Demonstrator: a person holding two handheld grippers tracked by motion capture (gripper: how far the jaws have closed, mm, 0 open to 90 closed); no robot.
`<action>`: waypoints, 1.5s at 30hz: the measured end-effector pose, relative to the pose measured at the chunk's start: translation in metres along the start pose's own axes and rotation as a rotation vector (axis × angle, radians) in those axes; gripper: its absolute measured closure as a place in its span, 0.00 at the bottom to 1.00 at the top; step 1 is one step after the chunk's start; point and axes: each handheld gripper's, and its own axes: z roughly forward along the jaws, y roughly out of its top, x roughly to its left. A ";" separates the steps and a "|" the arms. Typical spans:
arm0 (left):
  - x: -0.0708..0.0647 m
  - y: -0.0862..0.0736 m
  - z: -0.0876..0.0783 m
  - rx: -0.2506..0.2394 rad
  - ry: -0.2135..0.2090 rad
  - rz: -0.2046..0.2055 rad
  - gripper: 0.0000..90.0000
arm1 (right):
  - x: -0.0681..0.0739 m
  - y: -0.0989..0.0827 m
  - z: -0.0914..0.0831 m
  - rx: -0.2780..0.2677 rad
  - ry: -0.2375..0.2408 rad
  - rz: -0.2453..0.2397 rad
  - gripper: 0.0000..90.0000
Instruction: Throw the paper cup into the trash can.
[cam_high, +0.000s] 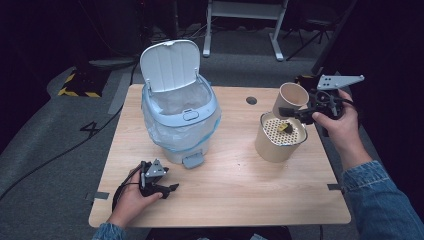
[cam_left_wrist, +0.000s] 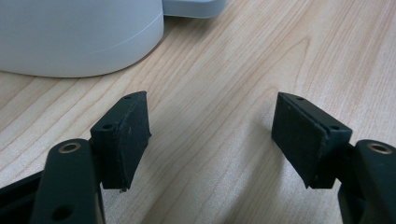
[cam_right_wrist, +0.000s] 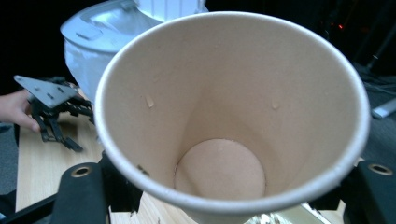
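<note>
Altogether: one pedal bin (cam_high: 180, 120), one strainer pot (cam_high: 280, 137), one paper cup (cam_high: 291, 97) clenched by right gripper (cam_high: 295, 113); left gripper (cam_high: 172, 189) fingers spread.

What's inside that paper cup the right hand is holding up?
Nothing much: the paper cup, clamped in the right gripper, looks empty down to its bare bottom, apart from a few small specks on the inner wall. Its underside is hidden.
</note>
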 end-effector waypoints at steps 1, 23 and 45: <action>0.000 0.000 0.000 -0.001 0.000 0.001 0.31 | 0.001 0.004 0.003 -0.002 0.007 -0.005 0.33; 0.000 0.000 0.000 0.000 0.000 0.001 0.32 | 0.039 0.078 0.091 -0.054 0.174 -0.065 0.33; 0.001 0.001 0.000 -0.001 0.001 0.005 0.32 | 0.063 0.108 0.183 -0.073 0.167 -0.046 0.32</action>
